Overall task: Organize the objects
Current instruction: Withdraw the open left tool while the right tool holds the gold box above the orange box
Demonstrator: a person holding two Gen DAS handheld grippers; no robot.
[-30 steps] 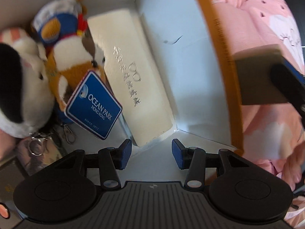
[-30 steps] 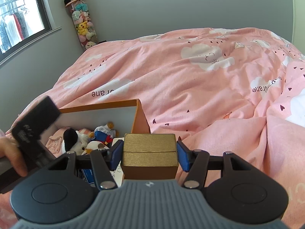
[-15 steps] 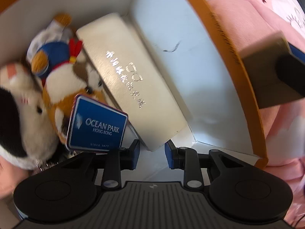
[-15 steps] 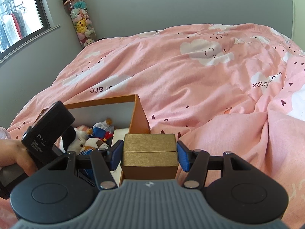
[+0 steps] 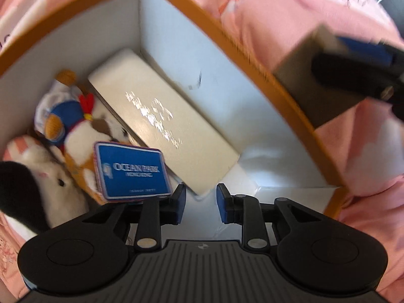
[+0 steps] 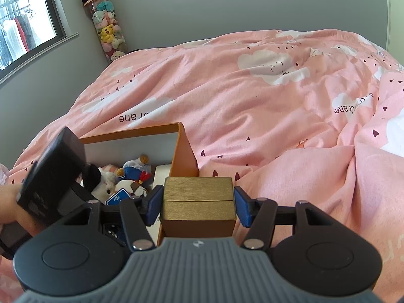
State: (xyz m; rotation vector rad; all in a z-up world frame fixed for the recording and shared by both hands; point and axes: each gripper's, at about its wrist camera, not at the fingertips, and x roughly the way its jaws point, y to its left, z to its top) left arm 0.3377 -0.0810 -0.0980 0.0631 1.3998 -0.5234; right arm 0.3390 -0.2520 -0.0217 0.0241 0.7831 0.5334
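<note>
**Gold box held beside the orange storage box on the bed**

Pink bedding printed with white clouds (image 6: 265, 106) covers the bed and fills most of the right wrist view, with a grey wall behind it, a window at the upper left and a tall clear tube of plush toys (image 6: 107, 29) in the corner.

On the bedding sits an orange storage box (image 5: 255, 58) with white inner walls. Inside it, a long cream case (image 5: 161, 131) with shiny lettering lies against the right-hand wall. Just left of the case are plush toys: a blue-and-white bird plush (image 5: 56, 111) toward the far wall, a brown-and-white plush (image 5: 85, 136) beside it carrying a blue "Ocean Park" tag (image 5: 132, 173), and a black-and-white plush (image 5: 27, 192) at the left edge.

The left claw (image 5: 200, 202) points steeply down into the near part of the storage box. Its jaws are closing, with only a narrow gap left and nothing between them; the blue pads touch no object, and the end of the cream case lies just beyond the tips.

The right claw (image 6: 198, 205) grips a gold box (image 6: 198, 207) by its two sides, blue pads pressed against it. The gold box is held just outside the orange box, near its right wall, above the bedding. A hand (image 6: 10, 209) holding the left device shows at the left edge of the right wrist view.
</note>
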